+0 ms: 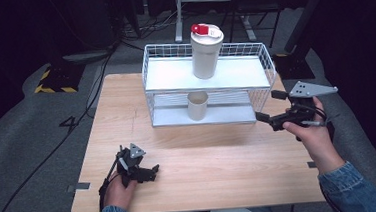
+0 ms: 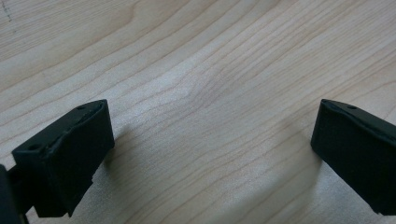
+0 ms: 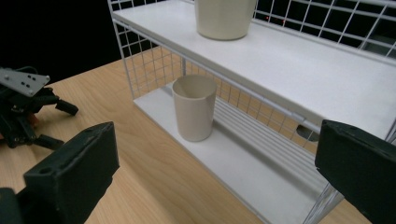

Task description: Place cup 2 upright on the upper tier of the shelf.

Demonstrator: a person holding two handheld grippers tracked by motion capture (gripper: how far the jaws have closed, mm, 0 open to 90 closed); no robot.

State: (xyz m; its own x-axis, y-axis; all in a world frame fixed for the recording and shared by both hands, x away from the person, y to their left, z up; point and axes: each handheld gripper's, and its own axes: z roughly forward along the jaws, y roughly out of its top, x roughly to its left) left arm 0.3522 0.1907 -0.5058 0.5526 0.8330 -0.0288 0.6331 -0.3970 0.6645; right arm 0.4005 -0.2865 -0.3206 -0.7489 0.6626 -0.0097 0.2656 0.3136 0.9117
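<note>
A two-tier white wire shelf [image 1: 259, 76] is standing at the far middle of the wooden counter [image 1: 205, 160]. On its upper tier a tall white tumbler [image 1: 207, 52] with a red-and-white lid is sitting upright, and directly below, on the lower tier, a small beige cup [image 1: 197, 106] is standing upright with its mouth open to the top. The right gripper [image 1: 271, 107] is being held in the person's right hand [image 1: 312, 135] just off the right front corner of the shelf, its grey three-cornered plate on top and its fingers spread wide, with nothing between them. In the right gripper view those fingers are framing the lower tier, with the beige cup [image 3: 194, 113] sitting between them farther off and well apart from both, and the base of the tumbler [image 3: 224, 18] showing on the tier above. The left gripper [image 1: 148, 173] is lying low at the near left of the counter, gripped by the person's left hand [image 1: 119, 191], well apart from the shelf. In the left gripper view its fingers are standing wide apart over bare wood grain, holding nothing, and they are casting soft shadows on the counter. Denim sleeves are covering both forearms at the bottom of the high view.
</note>
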